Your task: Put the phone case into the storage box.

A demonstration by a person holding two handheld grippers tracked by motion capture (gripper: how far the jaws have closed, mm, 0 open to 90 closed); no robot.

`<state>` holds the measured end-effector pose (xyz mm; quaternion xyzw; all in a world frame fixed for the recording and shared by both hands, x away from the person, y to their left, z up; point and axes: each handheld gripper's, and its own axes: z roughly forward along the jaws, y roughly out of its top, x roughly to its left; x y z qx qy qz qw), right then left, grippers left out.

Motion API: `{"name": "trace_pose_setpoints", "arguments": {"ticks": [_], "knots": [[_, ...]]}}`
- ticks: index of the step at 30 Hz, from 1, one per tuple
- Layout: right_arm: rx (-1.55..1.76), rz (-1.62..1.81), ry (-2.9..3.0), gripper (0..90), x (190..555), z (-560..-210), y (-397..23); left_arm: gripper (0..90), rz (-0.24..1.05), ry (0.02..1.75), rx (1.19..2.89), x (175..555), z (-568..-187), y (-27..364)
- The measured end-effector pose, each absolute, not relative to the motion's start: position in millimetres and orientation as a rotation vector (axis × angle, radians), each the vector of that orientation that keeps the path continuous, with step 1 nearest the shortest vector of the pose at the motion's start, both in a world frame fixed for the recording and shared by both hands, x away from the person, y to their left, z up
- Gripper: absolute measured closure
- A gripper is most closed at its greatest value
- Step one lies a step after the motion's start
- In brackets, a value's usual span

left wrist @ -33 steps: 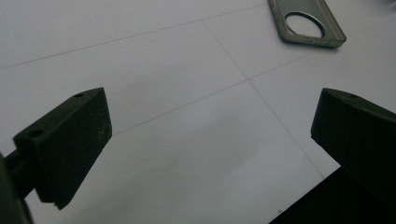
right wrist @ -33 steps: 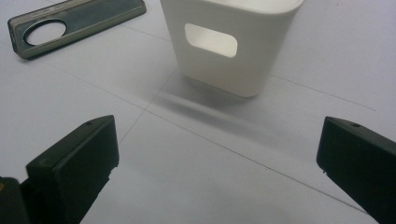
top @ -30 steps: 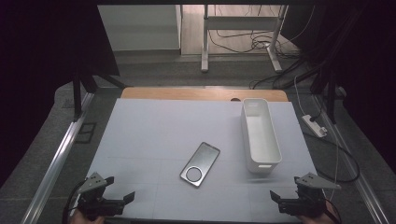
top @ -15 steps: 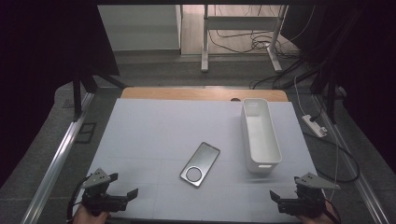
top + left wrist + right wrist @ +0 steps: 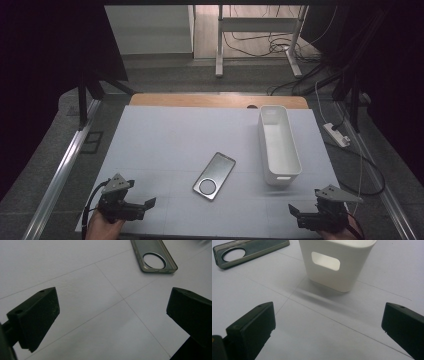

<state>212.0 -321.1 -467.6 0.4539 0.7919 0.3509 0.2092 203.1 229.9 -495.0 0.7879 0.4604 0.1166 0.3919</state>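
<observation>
A grey phone case [image 5: 214, 176] with a round cut-out lies flat on the white mat [image 5: 165, 145], near its middle front. To its right stands a long, empty white bin [image 5: 281, 177]. My left gripper [image 5: 142, 206] is open at the front left corner, with the phone case [image 5: 155, 255] ahead and to the right of its jaws. My right gripper [image 5: 298, 214] is open at the front right corner. The bin's handle end [image 5: 352, 270] is just beyond its jaws, and the phone case [image 5: 249, 251] is at the upper left. Both grippers [image 5: 112, 312] [image 5: 329, 325] hold nothing.
A strip of wooden table edge [image 5: 200, 101] shows behind the mat. A metal rail [image 5: 65, 165] runs along the left side. A power strip [image 5: 336, 135] and cables lie on the floor to the right, with desk legs [image 5: 219, 45] beyond.
My left gripper has moved a little forward and to the right over the mat. The right gripper, case and bin have stayed put.
</observation>
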Motion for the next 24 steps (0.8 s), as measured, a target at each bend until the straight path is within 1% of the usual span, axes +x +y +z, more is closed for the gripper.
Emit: {"name": "trace_pose_setpoints", "arguments": {"ticks": [7,24], "knots": [[1.262,0.977,2.204,0.0,212,-468,-321,0.0,0.264,1.145,2.022,215,-494,221],[1.259,0.977,2.209,0.0,212,-468,-321,0.0,0.250,1.106,2.069,241,-489,200]]}}
